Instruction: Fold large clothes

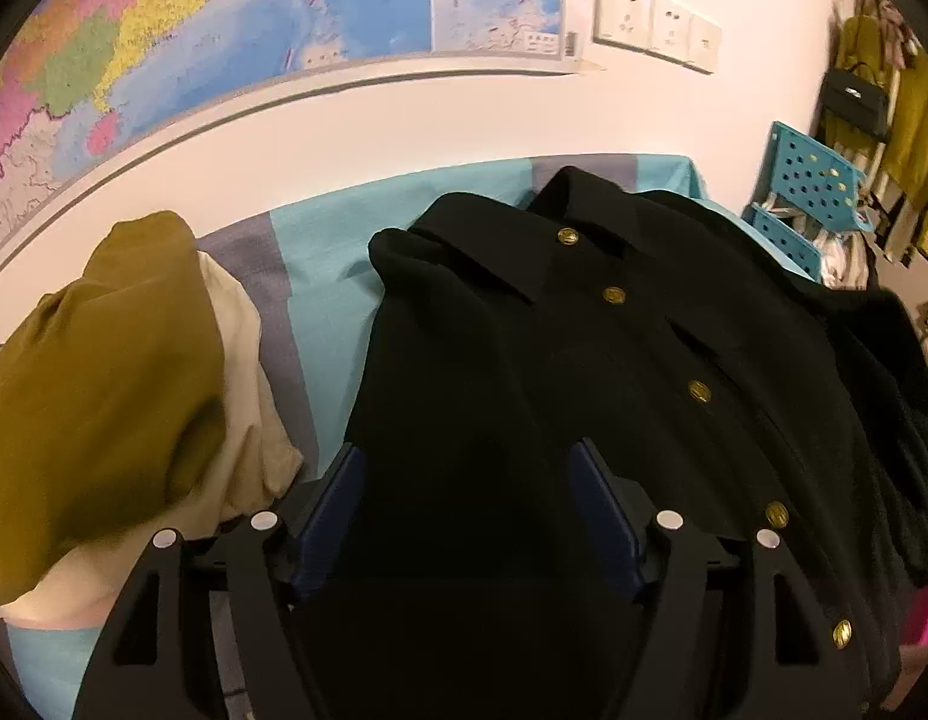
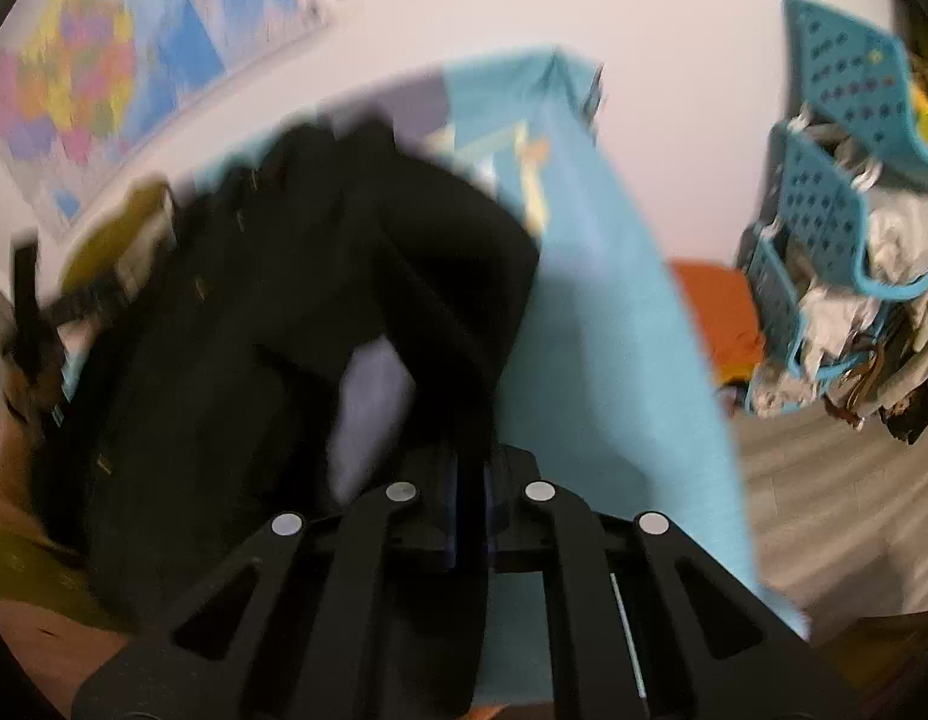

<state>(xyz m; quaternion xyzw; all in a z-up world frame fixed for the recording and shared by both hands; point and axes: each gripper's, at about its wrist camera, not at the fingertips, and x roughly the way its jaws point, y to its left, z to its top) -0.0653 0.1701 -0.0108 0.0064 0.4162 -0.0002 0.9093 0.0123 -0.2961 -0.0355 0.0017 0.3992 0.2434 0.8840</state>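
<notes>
A large black coat point(image 1: 523, 372) with gold buttons lies front-up on a blue sheet point(image 1: 326, 252). My left gripper point(image 1: 469, 456) is open above the coat's lower front, its blue-padded fingers point(image 1: 338, 498) spread wide with nothing between them. In the blurred right wrist view my right gripper point(image 2: 471, 468) is shut on a fold of the black coat point(image 2: 284, 330), at its right side, lifting a sleeve or edge off the blue sheet point(image 2: 613, 360).
An olive and cream garment pile point(image 1: 116, 396) sits left of the coat. A blue perforated basket point(image 1: 805, 198) full of clothes stands at the right, also in the right wrist view point(image 2: 835, 228). A map hangs on the wall point(image 1: 182, 42).
</notes>
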